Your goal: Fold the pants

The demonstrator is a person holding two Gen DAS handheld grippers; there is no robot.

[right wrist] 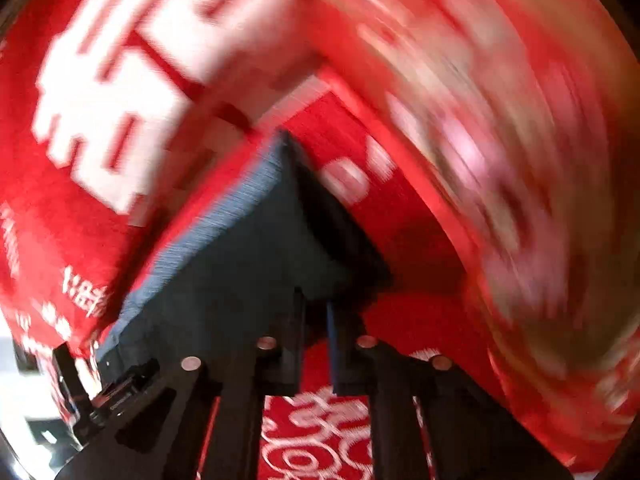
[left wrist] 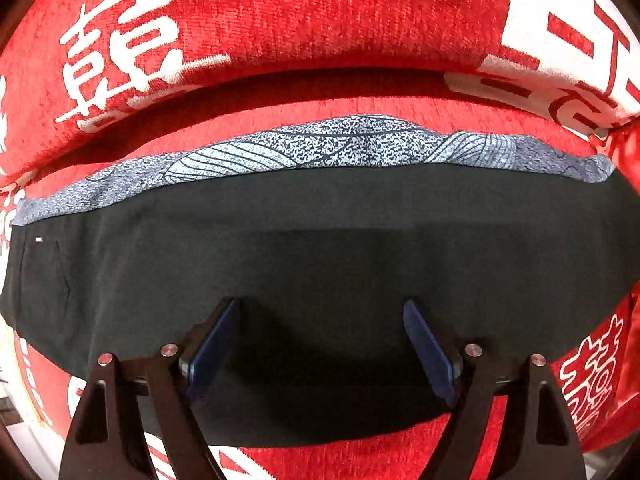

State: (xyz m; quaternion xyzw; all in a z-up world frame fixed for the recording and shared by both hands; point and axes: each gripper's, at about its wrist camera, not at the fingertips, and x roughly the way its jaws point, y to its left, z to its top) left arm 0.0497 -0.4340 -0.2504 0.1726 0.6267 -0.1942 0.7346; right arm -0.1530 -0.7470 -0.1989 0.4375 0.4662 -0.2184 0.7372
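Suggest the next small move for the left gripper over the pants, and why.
Probably lower the left gripper and close on the near edge of the black pants: its jaws stand open with nothing between them, and the pants lie flat on the red cover.

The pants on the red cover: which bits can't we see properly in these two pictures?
- Left wrist view: both ends of the black pants run off the picture's sides; the open left tongs cover part of the near edge.
- Right wrist view: motion blur smears the patterned grey layer and the red cover, so the print is unreadable.
- Right wrist view: whether the shut right tongs pinch any cloth cannot be told.
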